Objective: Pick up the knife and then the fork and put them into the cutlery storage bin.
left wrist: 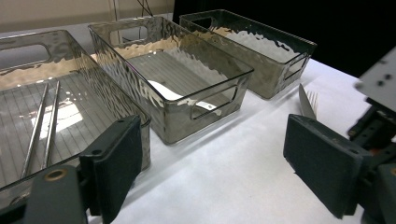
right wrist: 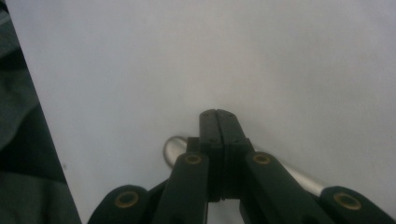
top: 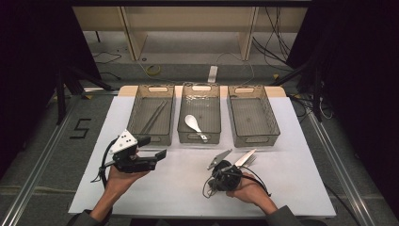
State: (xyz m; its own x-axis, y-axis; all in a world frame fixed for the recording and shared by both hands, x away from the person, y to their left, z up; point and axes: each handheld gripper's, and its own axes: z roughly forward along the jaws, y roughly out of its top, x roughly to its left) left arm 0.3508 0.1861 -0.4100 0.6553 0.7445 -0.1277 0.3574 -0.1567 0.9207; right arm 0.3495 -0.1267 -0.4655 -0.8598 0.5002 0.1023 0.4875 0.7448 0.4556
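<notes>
In the high view the right gripper (top: 234, 162), lower centre, pinches a fork (top: 249, 159) just in front of the empty right bin (top: 251, 115), so the lift looks done and the next move is likely a carry over that near rim, with bare white table (top: 291, 188) all around. In the left gripper view the left gripper (left wrist: 215, 163) hangs spread and empty at the bottom, the fork's tines at right. In the right gripper view the jaws are pressed together on the fork's handle at lower centre.

The counter (top: 291, 179) is covered by a white sheet. Three clear ribbed plastic bins stand directly on it in a row along its far side: the left bin (top: 151, 136), the middle bin (top: 199, 136) just beside it, and the right bin (top: 254, 140) a little apart. Wood shows at the far corners.
</notes>
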